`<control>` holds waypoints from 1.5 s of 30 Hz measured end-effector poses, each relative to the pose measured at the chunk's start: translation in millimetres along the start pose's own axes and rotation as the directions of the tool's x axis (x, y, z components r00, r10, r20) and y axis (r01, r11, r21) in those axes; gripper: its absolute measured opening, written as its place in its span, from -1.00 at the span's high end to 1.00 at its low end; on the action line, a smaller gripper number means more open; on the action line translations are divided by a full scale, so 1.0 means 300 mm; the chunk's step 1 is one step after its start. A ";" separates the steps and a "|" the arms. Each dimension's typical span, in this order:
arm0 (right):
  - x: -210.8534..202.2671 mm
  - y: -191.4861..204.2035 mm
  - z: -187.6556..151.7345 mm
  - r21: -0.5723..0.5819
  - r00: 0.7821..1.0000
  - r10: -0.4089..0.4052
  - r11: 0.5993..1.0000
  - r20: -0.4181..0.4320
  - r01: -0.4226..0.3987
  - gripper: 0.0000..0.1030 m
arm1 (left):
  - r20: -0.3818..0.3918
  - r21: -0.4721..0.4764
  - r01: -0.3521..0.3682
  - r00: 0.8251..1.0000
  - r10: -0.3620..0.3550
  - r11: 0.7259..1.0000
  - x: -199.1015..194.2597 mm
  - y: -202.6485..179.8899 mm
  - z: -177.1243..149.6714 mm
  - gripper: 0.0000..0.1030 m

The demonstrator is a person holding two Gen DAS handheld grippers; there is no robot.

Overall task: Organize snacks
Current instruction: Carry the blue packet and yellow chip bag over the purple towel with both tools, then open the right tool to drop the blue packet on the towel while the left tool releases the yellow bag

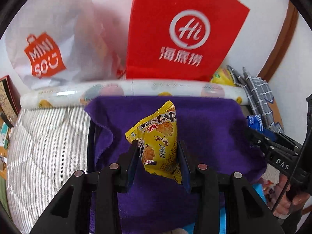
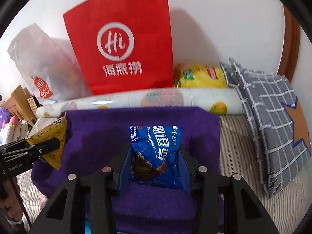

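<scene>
My left gripper (image 1: pixel 158 152) is shut on a yellow snack packet (image 1: pixel 158 134), held above a purple towel (image 1: pixel 210 128). The same packet (image 2: pixel 52 138) shows at the left of the right wrist view, in the left gripper's fingers (image 2: pixel 44 146). My right gripper (image 2: pixel 156 158) is shut on a blue chocolate-chip cookie packet (image 2: pixel 156 148), also over the purple towel (image 2: pixel 97 136). At the right edge of the left wrist view the right gripper's fingers (image 1: pixel 261 138) show with a bit of the blue packet (image 1: pixel 254 121). A red paper bag (image 1: pixel 181 33) (image 2: pixel 124 44) and a white Miniso bag (image 1: pixel 50 44) (image 2: pixel 39 68) stand against the wall behind.
A rolled fruit-print sheet (image 1: pixel 126 91) (image 2: pixel 156 97) lies across the far edge of the towel. A yellow package (image 2: pixel 198 76) and a grey checked cushion (image 2: pixel 273 117) sit at the right. Striped bedding (image 1: pixel 48 142) (image 2: pixel 237 142) surrounds the towel. A hand (image 1: pixel 288 198) grips the right tool.
</scene>
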State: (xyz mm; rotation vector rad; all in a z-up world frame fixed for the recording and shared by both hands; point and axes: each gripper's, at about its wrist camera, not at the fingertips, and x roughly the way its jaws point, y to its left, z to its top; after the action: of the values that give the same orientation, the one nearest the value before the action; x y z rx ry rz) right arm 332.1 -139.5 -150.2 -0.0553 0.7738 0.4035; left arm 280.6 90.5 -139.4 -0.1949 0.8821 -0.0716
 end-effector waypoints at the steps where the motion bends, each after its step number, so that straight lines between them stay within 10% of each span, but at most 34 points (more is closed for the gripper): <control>1: 0.006 -0.003 -0.003 0.006 1.000 -0.001 1.000 -0.008 0.001 0.17 | -0.014 0.001 0.001 1.000 -0.001 1.000 0.014 0.004 -0.005 0.24; 25: 0.032 0.003 -0.020 0.008 0.999 -0.025 1.000 -0.042 0.026 0.14 | -0.072 -0.003 -0.023 0.997 0.023 1.000 0.084 0.013 -0.053 0.24; 34: 0.005 0.002 -0.022 0.020 1.000 -0.023 1.000 -0.007 0.024 -0.24 | -0.079 -0.004 -0.001 0.997 0.001 1.000 0.076 -0.001 -0.053 0.21; 45: -0.105 0.037 -0.006 0.024 1.000 -0.022 0.999 0.013 0.022 -0.42 | -0.014 0.021 -0.017 1.000 0.017 1.000 -0.051 -0.052 -0.028 -0.40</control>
State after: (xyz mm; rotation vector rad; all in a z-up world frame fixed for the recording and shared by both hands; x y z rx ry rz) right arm 306.5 -140.1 -128.6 -0.0393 0.7643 0.3732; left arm 264.5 76.1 -129.8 -0.1673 0.8971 -0.0667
